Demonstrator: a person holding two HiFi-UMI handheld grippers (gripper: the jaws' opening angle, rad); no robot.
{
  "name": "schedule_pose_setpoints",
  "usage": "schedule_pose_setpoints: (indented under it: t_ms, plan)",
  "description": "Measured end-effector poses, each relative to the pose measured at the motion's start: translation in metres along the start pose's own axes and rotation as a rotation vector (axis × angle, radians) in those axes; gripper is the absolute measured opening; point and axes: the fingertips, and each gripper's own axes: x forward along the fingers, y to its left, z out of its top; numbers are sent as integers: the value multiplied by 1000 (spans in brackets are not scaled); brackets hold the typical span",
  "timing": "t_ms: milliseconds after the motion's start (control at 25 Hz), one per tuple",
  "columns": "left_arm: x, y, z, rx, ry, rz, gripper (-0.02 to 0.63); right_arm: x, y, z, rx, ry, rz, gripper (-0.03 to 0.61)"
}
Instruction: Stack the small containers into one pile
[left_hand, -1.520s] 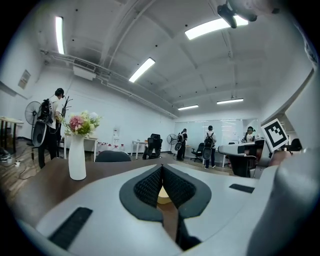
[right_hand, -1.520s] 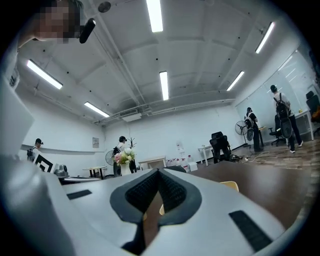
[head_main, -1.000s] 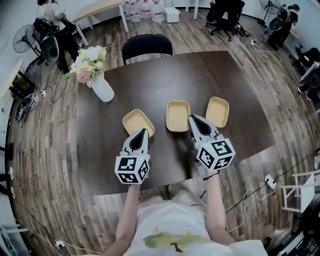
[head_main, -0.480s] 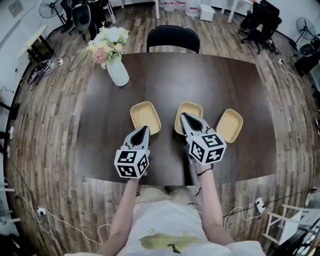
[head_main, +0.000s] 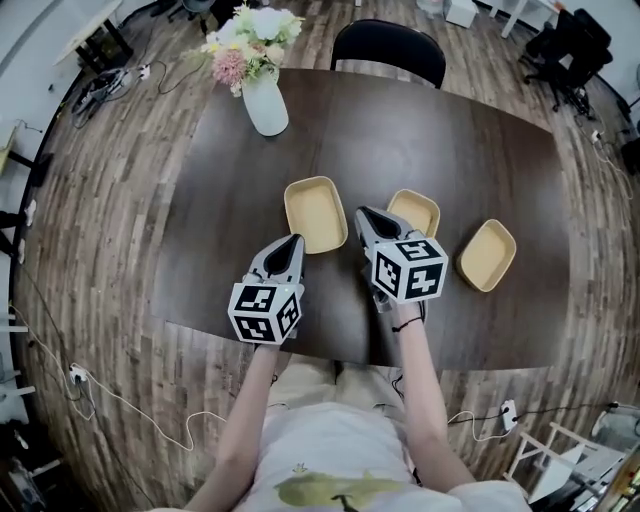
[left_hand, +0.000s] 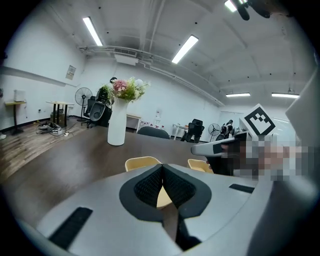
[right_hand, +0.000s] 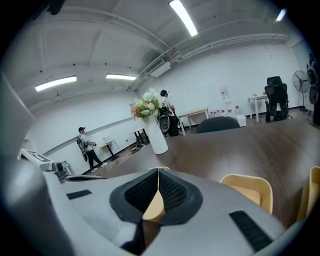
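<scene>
Three shallow tan containers lie in a row on the dark table: left (head_main: 316, 213), middle (head_main: 413, 213), right (head_main: 487, 255). My left gripper (head_main: 294, 243) is shut and empty, its tip at the left container's near edge; that container (left_hand: 142, 162) shows just beyond the left gripper's jaws (left_hand: 162, 167). My right gripper (head_main: 362, 215) is also shut and empty, pointing into the gap between the left and middle containers. In the right gripper view, the middle container (right_hand: 248, 189) lies right of the right gripper's jaws (right_hand: 158, 172).
A white vase of flowers (head_main: 266, 105) stands at the table's far left. A black chair (head_main: 390, 45) is pushed in at the far side. The table's near edge (head_main: 300, 350) runs under my wrists. Desks, fans and people are farther out in the room.
The right gripper has swung left, from by the middle container's right side to the gap left of it. The left gripper stays at the left container's near edge. The head view has shifted.
</scene>
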Motion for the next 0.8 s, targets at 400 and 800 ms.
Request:
schedule_pose_setpoints:
  t_ms: [400, 800]
  plan:
    - [6, 33, -1, -56, 14, 18, 25, 53, 5, -33, 56, 175, -24, 64]
    - [19, 43, 0, -71, 27, 1, 25, 81, -5, -51, 62, 298, -78, 152]
